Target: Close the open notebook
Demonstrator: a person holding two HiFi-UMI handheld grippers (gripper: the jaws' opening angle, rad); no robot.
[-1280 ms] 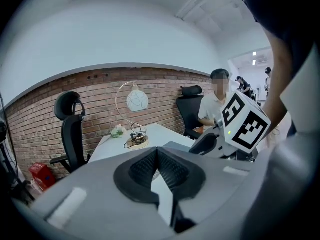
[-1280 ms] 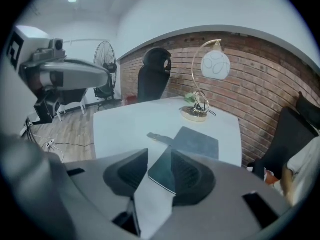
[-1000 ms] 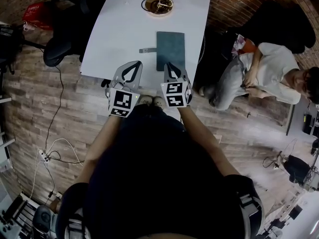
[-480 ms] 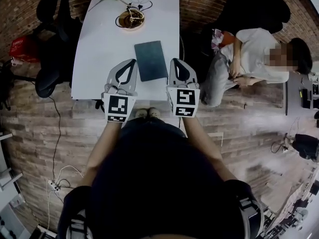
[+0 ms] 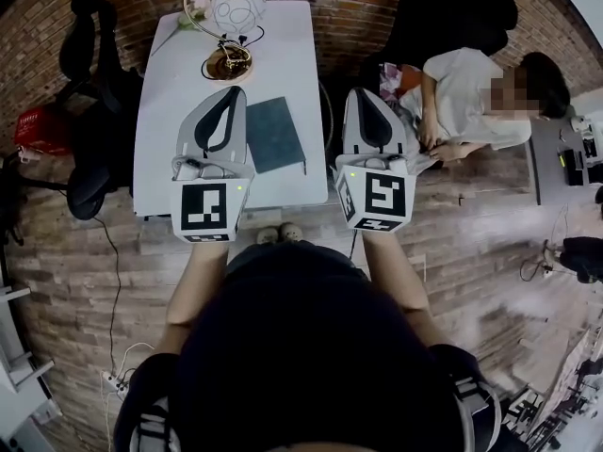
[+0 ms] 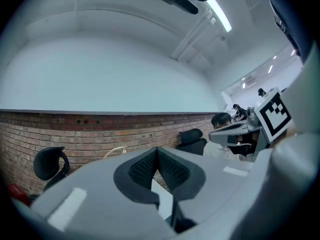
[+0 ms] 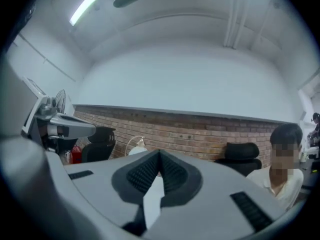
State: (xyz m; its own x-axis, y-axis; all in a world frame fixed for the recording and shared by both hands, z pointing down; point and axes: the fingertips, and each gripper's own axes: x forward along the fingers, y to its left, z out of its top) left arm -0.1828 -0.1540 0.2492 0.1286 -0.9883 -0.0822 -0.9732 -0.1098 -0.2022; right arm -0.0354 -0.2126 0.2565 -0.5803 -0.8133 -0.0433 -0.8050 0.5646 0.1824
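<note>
Currently, item one: a dark teal rectangular notebook point(image 5: 273, 135) is lying shut and flat on the white rectangular bench point(image 5: 283, 55), in the upper centre of the head view, just below the round wooden lamp base point(image 5: 226, 62).

Item two: the left tongs point(image 5: 231, 90) are staying pressed together, pinching nothing and showing just left of the notebook.

Item three: the right tongs point(image 5: 364, 92) are likewise pressed together and empty, showing past the bench's right edge.

Change noted: against a second ago, both tongs are showing larger and higher, lifted clear of the bench and pointing level toward the brick wall point(image 7: 200, 134).

Judgement: the closing is looking complete and the hands are withdrawing.
</note>
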